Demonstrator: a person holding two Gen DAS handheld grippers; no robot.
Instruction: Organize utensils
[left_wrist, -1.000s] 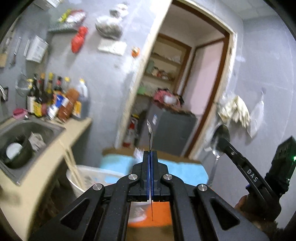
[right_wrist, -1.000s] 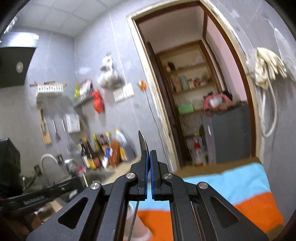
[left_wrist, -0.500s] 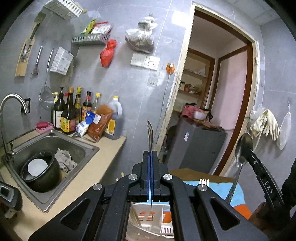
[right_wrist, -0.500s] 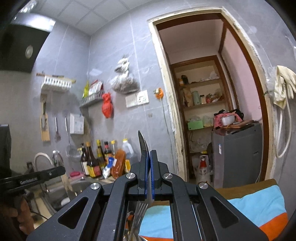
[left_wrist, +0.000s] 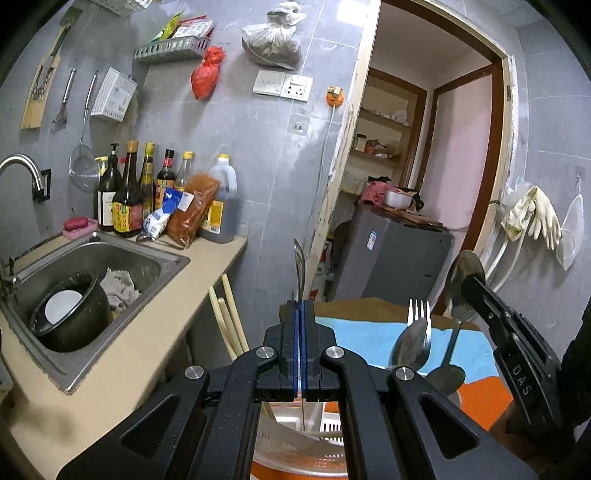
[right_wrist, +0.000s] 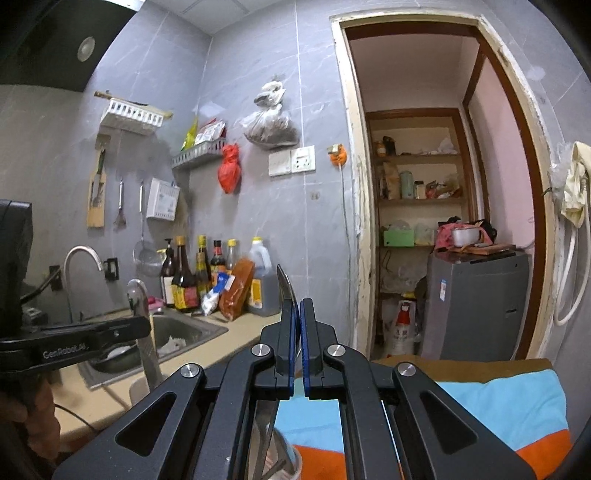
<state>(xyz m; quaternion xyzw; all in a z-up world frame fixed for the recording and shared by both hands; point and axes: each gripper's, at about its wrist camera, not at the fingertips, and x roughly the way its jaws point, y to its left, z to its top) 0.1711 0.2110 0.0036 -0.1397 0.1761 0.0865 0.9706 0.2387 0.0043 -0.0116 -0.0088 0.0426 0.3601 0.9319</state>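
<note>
The left gripper is shut tight on a spoon. The spoon stands straight up between the two pads, with its bowl end sticking out above them and its thin handle poking down below. Under it sits a white basket with an orange rim, and the tip of the handle hangs just over the basket. The right gripper is shut too, and it pinches a second spoon seen from its edge, so it looks like a thin blade. From the left camera, this second spoon shows its round bowl up high at the right, held in the black fingers, with its handle pointing down. Beside it, a fork and another spoon stand upright in the basket, and one more spoon bowl sits near them. The basket rests on a blue and orange cloth. To the left is a counter with a metal sink and a row of bottles by the wall.
</note>
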